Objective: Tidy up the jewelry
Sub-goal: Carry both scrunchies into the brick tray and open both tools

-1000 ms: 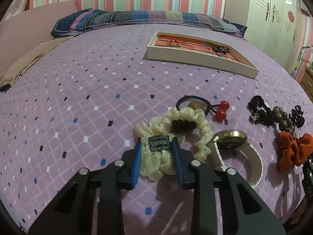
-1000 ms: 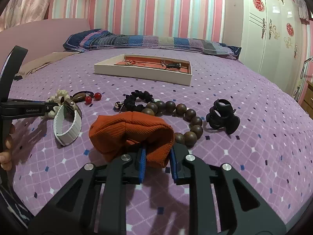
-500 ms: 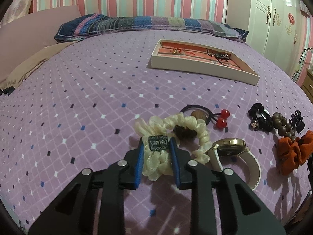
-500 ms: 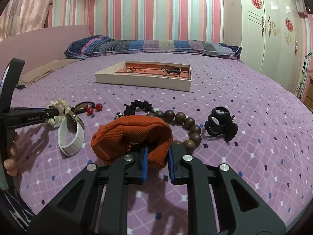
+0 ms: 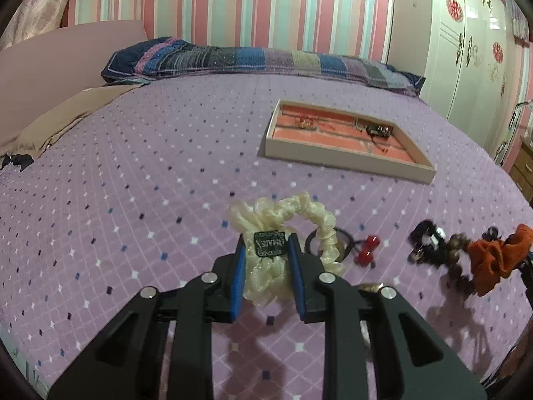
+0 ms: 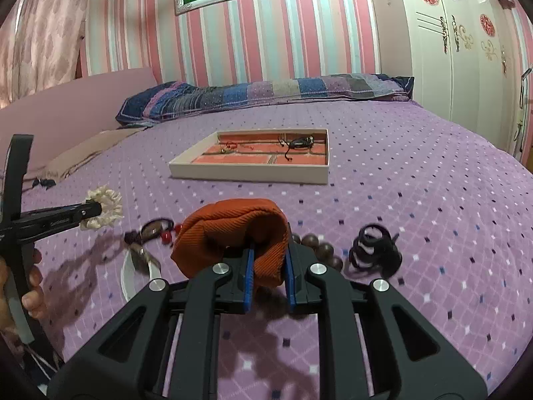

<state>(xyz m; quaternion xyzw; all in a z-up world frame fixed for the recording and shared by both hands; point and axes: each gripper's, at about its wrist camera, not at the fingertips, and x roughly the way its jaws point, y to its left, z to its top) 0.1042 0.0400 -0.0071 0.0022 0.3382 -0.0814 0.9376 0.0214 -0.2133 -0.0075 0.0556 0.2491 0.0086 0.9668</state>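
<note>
My left gripper (image 5: 266, 250) is shut on a cream scrunchie (image 5: 286, 216) and holds it lifted above the purple bedspread; it also shows in the right wrist view (image 6: 103, 206). My right gripper (image 6: 269, 260) is shut on an orange scrunchie (image 6: 230, 230), lifted off the bed; it shows at the right edge of the left wrist view (image 5: 496, 260). The white jewelry tray (image 5: 343, 156) with an orange lining lies farther back and holds a few small pieces; it shows in the right wrist view too (image 6: 246, 170).
On the bed lie a hair tie with red beads (image 5: 363, 250), a black hair tie (image 5: 426, 236), wooden beads (image 6: 319, 250), a black claw clip (image 6: 373, 250) and a white-strap watch (image 6: 136, 266). Pillows (image 5: 260, 60) lie at the headboard, a wardrobe (image 6: 466, 50) stands right.
Both grippers have risen from the bed, each lifting its scrunchie. The cameras tilt up, so the tray looks nearer the middle and the remaining items lie lower.
</note>
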